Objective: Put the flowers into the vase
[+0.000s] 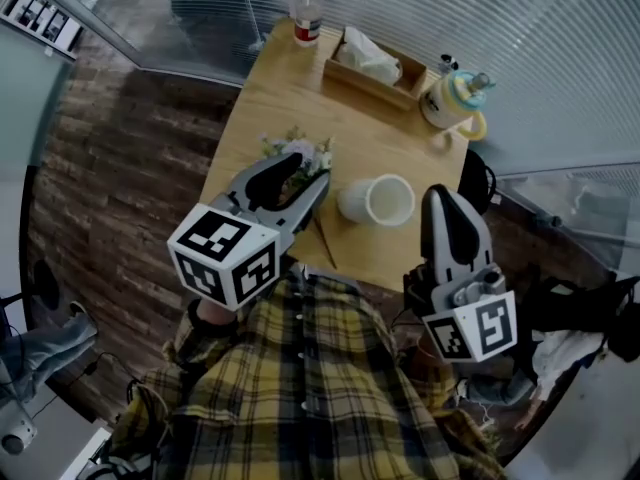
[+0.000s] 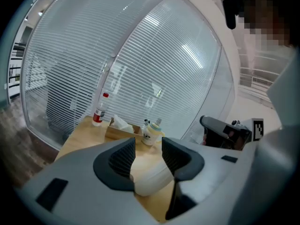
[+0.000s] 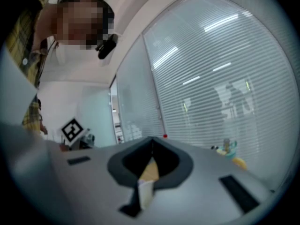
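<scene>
Now, left claw: my left claw (image 1: 308, 168) hangs tilted down over the flowers (image 1: 318, 151), jaws spread wide and pressing on nothing, which I judge is the set for a grab at the stems.
Flowers: a small white-bloomed bunch lies flat on the table (image 1: 290, 88), toward its left edge, with a thin stem trailing to the near edge; the claw's body hides most of it.
Vase: the white vase (image 1: 378, 200) sits near the near edge, just beside the flowers on their right. Its mouth shows to the head view, but I cannot tell whether it stands upright or lies tipped. It holds no flowers yet.
Right claw: my right claw (image 1: 445, 200) waits level at the near right corner, jaws together and empty, close to the vase, likely placed to steady it.
Far edge: a red-capped bottle (image 1: 308, 13), a wooden tissue box (image 1: 372, 68) and a cream jug (image 1: 452, 98) are lined up well apart from the work.
Stage: the pick-up is not yet made.
</scene>
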`<state>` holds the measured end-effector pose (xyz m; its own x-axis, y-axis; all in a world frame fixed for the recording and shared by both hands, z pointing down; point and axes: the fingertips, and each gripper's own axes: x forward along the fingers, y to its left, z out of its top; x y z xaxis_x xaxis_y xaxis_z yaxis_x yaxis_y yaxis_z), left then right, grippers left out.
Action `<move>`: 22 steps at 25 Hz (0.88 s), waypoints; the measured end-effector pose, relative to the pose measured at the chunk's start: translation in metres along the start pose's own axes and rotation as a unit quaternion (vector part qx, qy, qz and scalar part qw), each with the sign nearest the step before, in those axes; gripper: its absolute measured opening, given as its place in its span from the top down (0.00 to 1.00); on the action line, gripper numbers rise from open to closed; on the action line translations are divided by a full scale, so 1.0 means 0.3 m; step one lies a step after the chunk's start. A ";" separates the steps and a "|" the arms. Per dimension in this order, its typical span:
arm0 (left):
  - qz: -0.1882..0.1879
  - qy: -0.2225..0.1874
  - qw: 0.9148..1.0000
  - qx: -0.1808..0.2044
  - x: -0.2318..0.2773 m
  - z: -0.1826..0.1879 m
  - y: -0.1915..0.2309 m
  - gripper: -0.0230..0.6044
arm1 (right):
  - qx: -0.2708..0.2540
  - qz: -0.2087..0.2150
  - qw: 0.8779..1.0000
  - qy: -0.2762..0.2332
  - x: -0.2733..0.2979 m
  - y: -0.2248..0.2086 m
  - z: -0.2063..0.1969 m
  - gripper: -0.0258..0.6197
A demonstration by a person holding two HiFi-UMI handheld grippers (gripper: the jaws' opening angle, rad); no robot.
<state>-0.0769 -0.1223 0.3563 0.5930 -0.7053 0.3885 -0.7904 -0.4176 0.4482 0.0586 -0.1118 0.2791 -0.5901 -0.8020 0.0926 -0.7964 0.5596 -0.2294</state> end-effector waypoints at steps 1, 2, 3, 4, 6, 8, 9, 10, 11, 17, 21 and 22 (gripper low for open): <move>0.007 0.009 1.000 -0.002 0.000 -0.024 0.007 0.70 | 0.003 0.001 1.000 0.001 -0.001 -0.008 -0.008 0.94; 0.016 0.019 1.000 -0.003 0.001 -0.049 0.017 0.70 | 0.006 0.003 1.000 0.003 -0.001 -0.018 -0.017 0.94; 0.023 0.028 0.999 -0.005 0.003 -0.075 0.028 0.70 | 0.009 0.004 1.000 0.004 0.001 -0.027 -0.027 0.94; 0.030 0.037 0.999 -0.009 0.005 -0.103 0.039 0.70 | 0.012 0.006 1.000 0.006 0.003 -0.037 -0.037 0.94; 0.042 0.054 0.997 -0.021 0.009 -0.159 0.061 0.70 | 0.016 0.008 1.000 0.009 0.008 -0.057 -0.054 0.94; 0.054 0.071 0.995 -0.036 0.010 -0.218 0.085 0.70 | 0.018 0.010 1.000 0.013 0.014 -0.071 -0.066 0.94; 0.060 0.081 0.994 -0.044 0.008 -0.249 0.099 0.70 | 0.019 0.012 1.000 0.016 0.017 -0.075 -0.071 0.94; 0.068 0.090 0.992 -0.053 0.007 -0.282 0.114 0.70 | 0.021 0.013 1.000 0.019 0.020 -0.079 -0.078 0.94; 0.074 0.099 0.990 -0.063 0.008 -0.317 0.129 0.70 | 0.022 0.013 0.999 0.023 0.022 -0.082 -0.087 0.94; 0.097 0.147 0.978 -0.116 0.040 -0.505 0.200 0.70 | 0.028 0.010 0.999 0.043 0.022 -0.108 -0.141 0.94; 0.107 0.165 0.970 -0.145 0.053 -0.597 0.223 0.70 | 0.028 0.008 0.998 0.053 0.011 -0.127 -0.158 0.94; 0.108 0.166 0.968 -0.153 0.058 -0.613 0.230 0.70 | 0.028 0.007 0.998 0.055 0.011 -0.129 -0.161 0.94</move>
<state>-0.0928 -0.0580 0.5419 0.4765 -0.5124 0.7144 -0.8488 -0.0563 0.5257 0.0812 -0.1260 0.3351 -0.6151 -0.7644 0.1932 -0.7808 0.5564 -0.2843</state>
